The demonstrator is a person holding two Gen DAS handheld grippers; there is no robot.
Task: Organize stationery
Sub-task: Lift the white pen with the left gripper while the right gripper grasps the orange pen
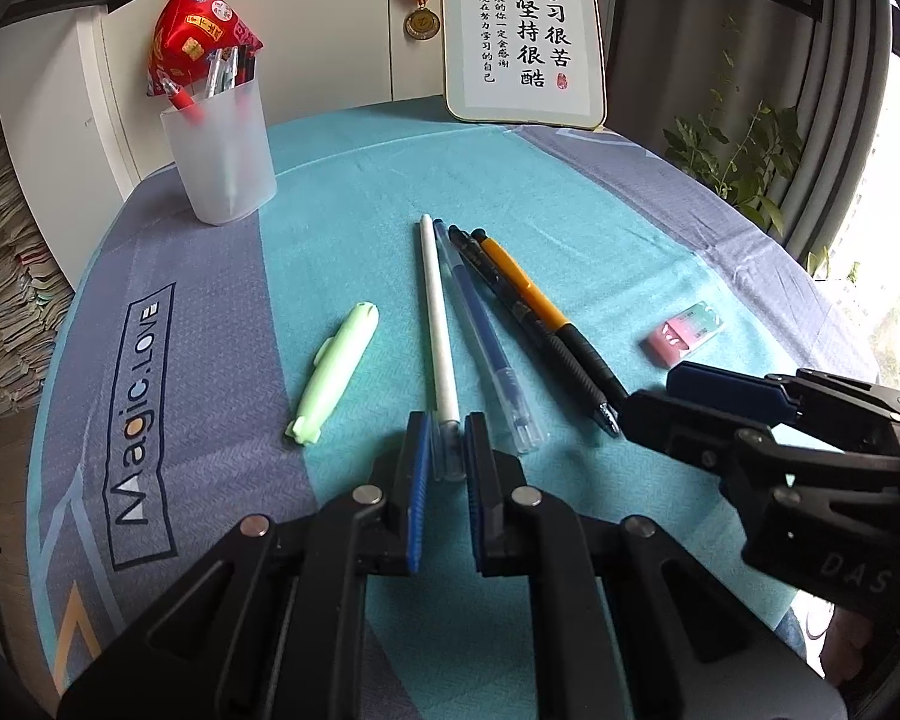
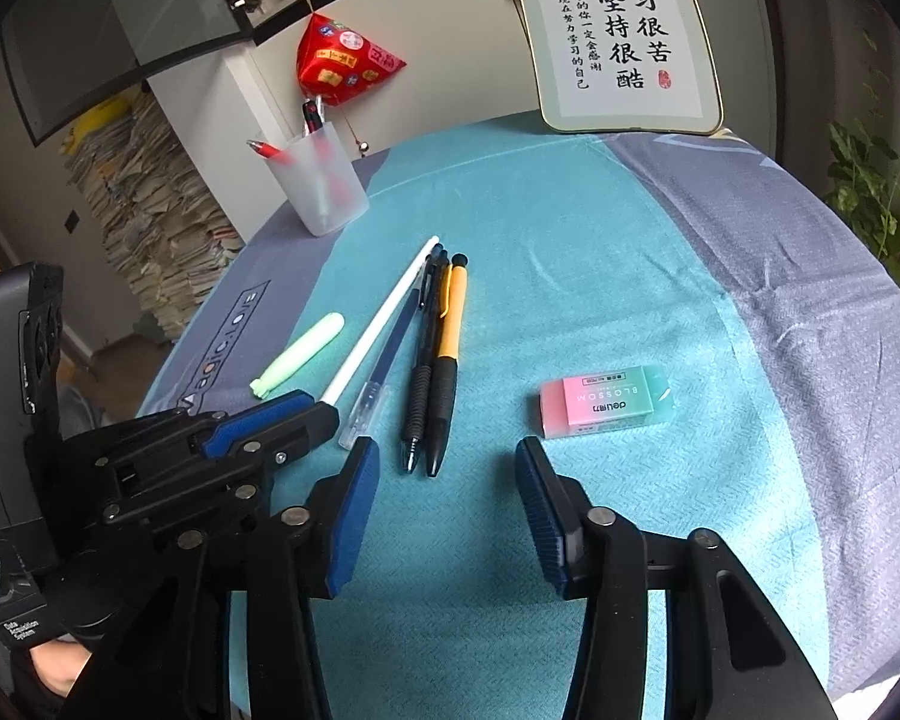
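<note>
My left gripper (image 1: 448,441) is shut on the clear near end of a white pen (image 1: 435,312) that lies on the tablecloth; in the right wrist view it (image 2: 321,411) comes in from the left onto that pen (image 2: 378,330). Right of it lie a blue pen (image 1: 480,324), a black pen (image 1: 510,300) and an orange-black pen (image 1: 534,294). My right gripper (image 2: 447,480) stands open just short of the black pen's tip (image 2: 412,456) and the orange pen's tip (image 2: 435,462), touching neither. A green highlighter (image 1: 336,372) lies left, a pink-green eraser (image 2: 606,402) right. A frosted pen cup (image 1: 222,156) stands far left.
A framed calligraphy board (image 1: 522,36) leans at the table's far edge. A red ornament (image 1: 198,36) and a medal (image 1: 421,21) hang on the wall behind. Stacked papers (image 1: 6,300) stand past the left edge, and a plant (image 1: 738,156) past the right.
</note>
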